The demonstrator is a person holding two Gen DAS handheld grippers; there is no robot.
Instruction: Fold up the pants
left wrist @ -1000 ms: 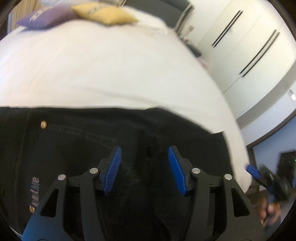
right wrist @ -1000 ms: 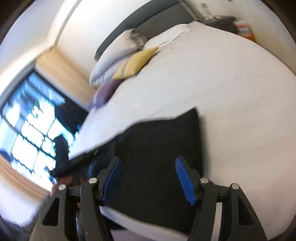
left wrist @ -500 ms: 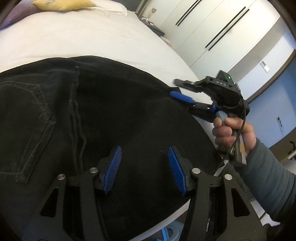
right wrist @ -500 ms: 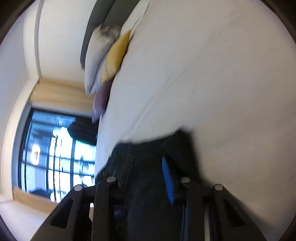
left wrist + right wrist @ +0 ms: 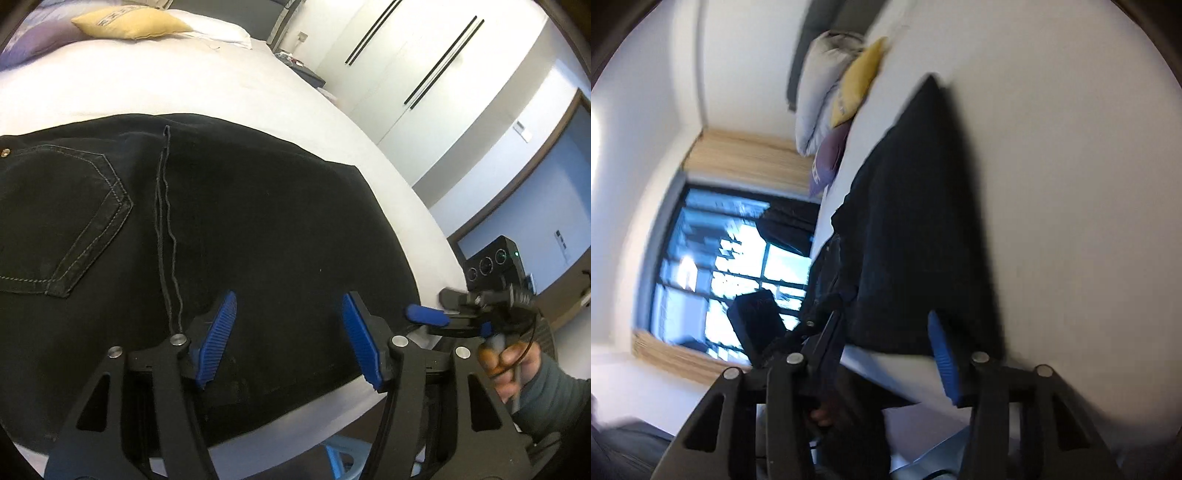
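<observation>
The black pants (image 5: pixel 229 229) lie flat on the bed (image 5: pixel 192 88), reaching its near edge. The left tongs (image 5: pixel 290 338) hover over them, jaws apart with nothing pinched, having just opened wider. The right tongs (image 5: pixel 886 354), at the pants' end by the bed's edge, have just reopened and grip nothing; half a second ago they sat narrower on the fabric. Yellow (image 5: pixel 129 23) and purple (image 5: pixel 827 162) pillows lie at the head.

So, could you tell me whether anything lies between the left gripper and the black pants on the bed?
Nothing visible does: the left gripper hangs open directly over the black pants, with only bare fabric between its fingers.
</observation>
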